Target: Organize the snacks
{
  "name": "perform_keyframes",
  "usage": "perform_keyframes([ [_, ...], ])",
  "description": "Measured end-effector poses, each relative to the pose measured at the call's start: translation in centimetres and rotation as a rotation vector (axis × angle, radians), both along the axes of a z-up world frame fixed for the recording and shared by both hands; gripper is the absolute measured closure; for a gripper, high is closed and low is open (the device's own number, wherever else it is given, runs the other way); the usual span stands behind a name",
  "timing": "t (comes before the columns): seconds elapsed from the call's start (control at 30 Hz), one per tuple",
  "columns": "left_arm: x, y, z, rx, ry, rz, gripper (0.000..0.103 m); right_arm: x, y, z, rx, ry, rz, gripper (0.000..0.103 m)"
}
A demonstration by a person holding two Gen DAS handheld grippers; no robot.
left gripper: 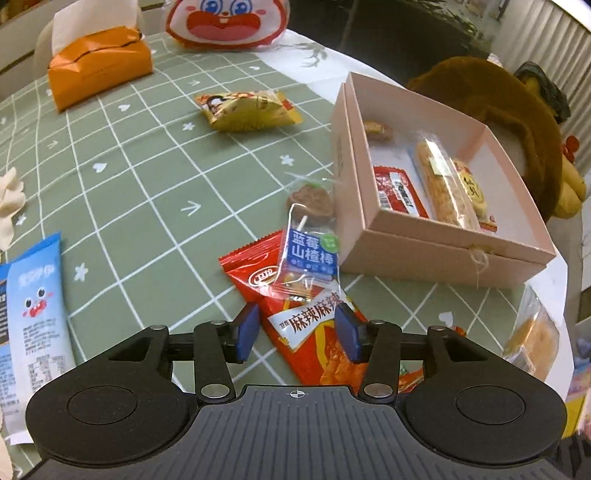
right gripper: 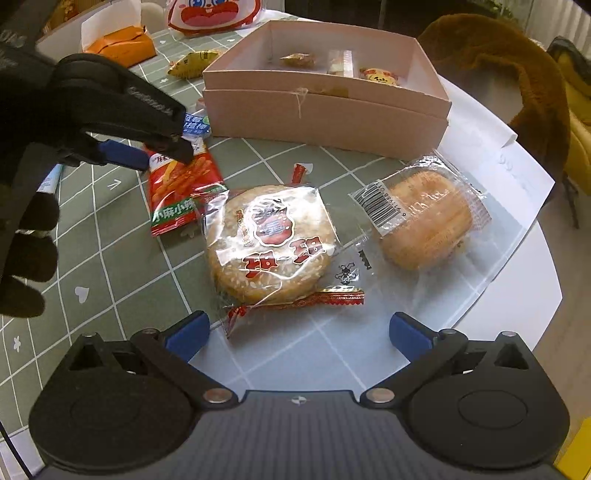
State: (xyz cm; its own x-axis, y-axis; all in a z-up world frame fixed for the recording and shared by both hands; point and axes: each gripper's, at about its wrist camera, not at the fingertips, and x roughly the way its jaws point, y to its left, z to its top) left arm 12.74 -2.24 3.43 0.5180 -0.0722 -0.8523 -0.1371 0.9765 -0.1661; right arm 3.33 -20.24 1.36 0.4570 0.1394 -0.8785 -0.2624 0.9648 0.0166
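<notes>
My left gripper (left gripper: 297, 332) is open, its blue pads either side of a red spicy-snack packet (left gripper: 314, 332) that lies flat on the green checked tablecloth. A blue hawthorn-stick packet (left gripper: 310, 254) rests on that packet's far end. In the right wrist view the left gripper (right gripper: 164, 158) hovers just over the red packet (right gripper: 181, 192), held by a black-gloved hand (right gripper: 29, 240). My right gripper (right gripper: 299, 332) is wide open with nothing between its pads, just short of a wrapped sesame cake (right gripper: 273, 243). The pink box (left gripper: 436, 254) (right gripper: 325, 114) holds several wrapped snacks.
A clear-wrapped bread (right gripper: 424, 218) lies right of the cake near the table edge. A yellow packet (left gripper: 247, 110), an orange tissue pack (left gripper: 99, 62), a cartoon bag (left gripper: 225, 22) and a blue-white packet (left gripper: 33, 325) are on the table. A brown plush thing (left gripper: 498, 110) sits behind the box.
</notes>
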Motion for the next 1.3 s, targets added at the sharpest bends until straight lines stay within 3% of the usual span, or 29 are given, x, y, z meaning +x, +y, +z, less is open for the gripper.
perform_keyframes([
  [0.13, 0.2, 0.0, -0.1, 0.023, -0.015, -0.018, 0.048, -0.3, -0.1, 0.1, -0.004, 0.008, 0.010, 0.000],
  [0.2, -0.3, 0.5, -0.1, 0.027, -0.020, -0.029, 0.048, -0.2, -0.1, 0.4, -0.001, 0.037, 0.040, 0.008],
  [0.23, -0.5, 0.9, -0.1, 0.019, -0.022, -0.022, 0.048, -0.2, -0.2, 1.1, 0.011, 0.025, 0.049, 0.017],
  [0.37, -2.7, 4.4, 0.3, -0.096, -0.039, 0.044, 0.053, 0.4, 0.1, 4.5, 0.077, -0.086, 0.079, 0.016],
  [0.53, -5.0, 7.3, 1.5, -0.148, -0.061, 0.095, 0.053, 5.0, 3.8, 5.8, 0.134, -0.066, 0.154, 0.018],
  [0.6, -5.9, 8.3, 1.9, -0.154, -0.067, 0.098, 0.053, 6.8, 5.1, 5.4, 0.126, -0.071, 0.129, 0.036],
  [0.63, -6.2, 8.7, 2.0, -0.159, -0.069, 0.101, 0.053, 7.7, 5.8, 5.2, 0.103, -0.080, 0.102, 0.056],
  [0.67, -6.6, 9.3, 2.1, -0.164, -0.072, 0.106, 0.053, 8.1, 6.2, 4.9, 0.071, -0.084, 0.081, 0.063],
  [0.8, -7.2, 10.7, 1.9, -0.193, -0.078, 0.123, 0.053, 9.6, 7.4, 2.9, -0.028, -0.060, 0.036, 0.064],
  [0.93, -6.5, 9.9, 1.6, -0.183, -0.075, 0.053, 0.053, 8.4, 7.6, 2.6, 0.080, 0.041, 0.140, 0.069],
  [1.07, -5.2, 7.0, 1.8, -0.114, -0.094, -0.062, 0.053, 6.6, 6.4, 4.4, 0.089, -0.014, 0.149, 0.067],
  [1.13, -4.3, 5.3, 1.8, -0.055, -0.102, -0.119, 0.053, 6.1, 5.0, 4.8, 0.085, -0.020, 0.136, 0.057],
  [1.3, -2.4, 0.8, 0.7, 0.125, -0.043, -0.271, 0.052, 4.5, 1.4, 4.8, 0.079, -0.017, 0.085, 0.050],
])
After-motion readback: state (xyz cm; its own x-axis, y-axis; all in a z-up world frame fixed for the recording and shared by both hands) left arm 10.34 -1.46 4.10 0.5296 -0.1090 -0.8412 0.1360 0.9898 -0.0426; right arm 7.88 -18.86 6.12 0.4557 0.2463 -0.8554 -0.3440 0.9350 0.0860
